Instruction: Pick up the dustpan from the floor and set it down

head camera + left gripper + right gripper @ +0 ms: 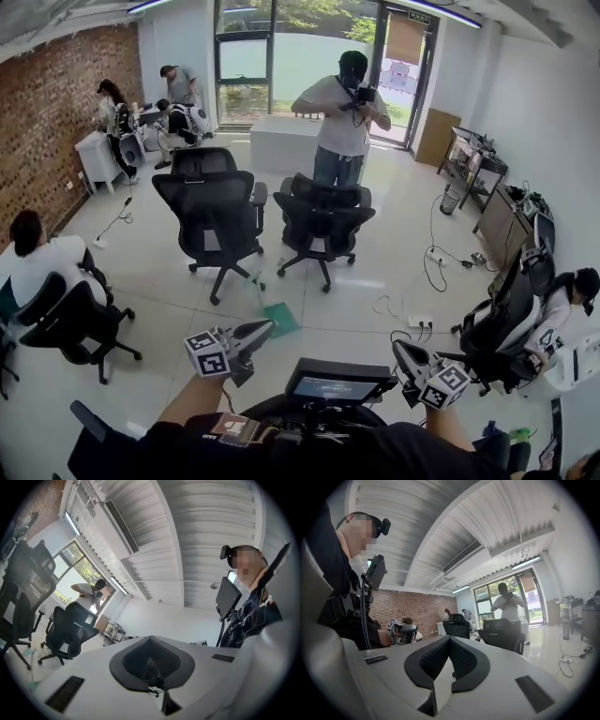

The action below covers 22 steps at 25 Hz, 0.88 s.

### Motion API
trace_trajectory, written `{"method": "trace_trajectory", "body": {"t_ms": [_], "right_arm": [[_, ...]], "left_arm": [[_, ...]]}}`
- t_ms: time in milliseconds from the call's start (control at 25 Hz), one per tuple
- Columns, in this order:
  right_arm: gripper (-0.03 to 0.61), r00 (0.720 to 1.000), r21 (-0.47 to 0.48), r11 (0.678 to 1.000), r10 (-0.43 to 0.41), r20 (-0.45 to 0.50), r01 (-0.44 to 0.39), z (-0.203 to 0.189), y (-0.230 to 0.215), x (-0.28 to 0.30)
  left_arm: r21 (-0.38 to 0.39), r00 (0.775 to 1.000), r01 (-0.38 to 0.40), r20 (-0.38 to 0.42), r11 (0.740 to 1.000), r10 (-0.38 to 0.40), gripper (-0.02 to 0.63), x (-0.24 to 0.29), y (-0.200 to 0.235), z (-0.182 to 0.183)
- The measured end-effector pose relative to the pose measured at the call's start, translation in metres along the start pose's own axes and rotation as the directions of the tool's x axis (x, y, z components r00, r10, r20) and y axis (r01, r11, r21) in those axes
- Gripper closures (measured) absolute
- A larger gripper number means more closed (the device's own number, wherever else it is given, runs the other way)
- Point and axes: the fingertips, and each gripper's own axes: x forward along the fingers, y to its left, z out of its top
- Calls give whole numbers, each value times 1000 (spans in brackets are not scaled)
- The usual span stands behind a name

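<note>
Risk, main one: dustpan [279, 318], green, lies flat on the pale floor [178, 292], just in front of the two black office chairs [217, 214] and well apart from both tools. What looks like its thin handle runs up toward the nearer chair's base. A reach in from here may catch a chair leg or castor, or nudge the pan along the smooth tile instead of gripping it.

Second risk: both tools are closed. Going down onto the handle like this would only push it aside, so the jaws need to part before contact.

Third, minor: loose cables lie on the floor to the right. They look clear of the pan but could be in the way of a step.

Tool state:
- Left gripper [262, 330]: jaws together, pads meeting, nothing between them. It touches nothing and is held up close to the person's body.
- Right gripper [401, 352]: same, with jaws pressed together, empty, and raised near the body.

Pickup not yet begun, by my reading.
</note>
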Motion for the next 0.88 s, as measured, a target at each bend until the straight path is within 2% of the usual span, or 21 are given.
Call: {"method": "trace_trajectory", "body": {"t_ms": [160, 280, 440, 560, 720, 880], "right_arm": [[569, 992, 9, 995, 104, -64, -104, -31, -8, -69], [569, 984, 10, 989, 151, -97, -151, -39, -15, -114], [569, 975, 30, 979, 204, -91, -202, -44, -1, -140], [569, 975, 30, 977, 212, -74, -210, -44, 25, -142], [569, 982, 17, 982, 188, -31, -188, -41, 88, -120], [571, 993, 54, 992, 114, 3, -114, -35, 164, -88]], "left_arm": [[5, 989, -139, 48, 990, 139, 598, 20, -63, -47], [-2, 984, -176, 29, 984, 176, 598, 34, -117, -91], [-4, 975, -215, 51, 977, 215, 600, 23, -165, -100], [8, 969, -243, 58, 970, 242, 600, -14, -182, -103], [32, 968, -242, 71, 970, 239, 600, -94, -188, -90], [94, 973, -229, 12, 969, 229, 600, -185, -189, -80]]}}
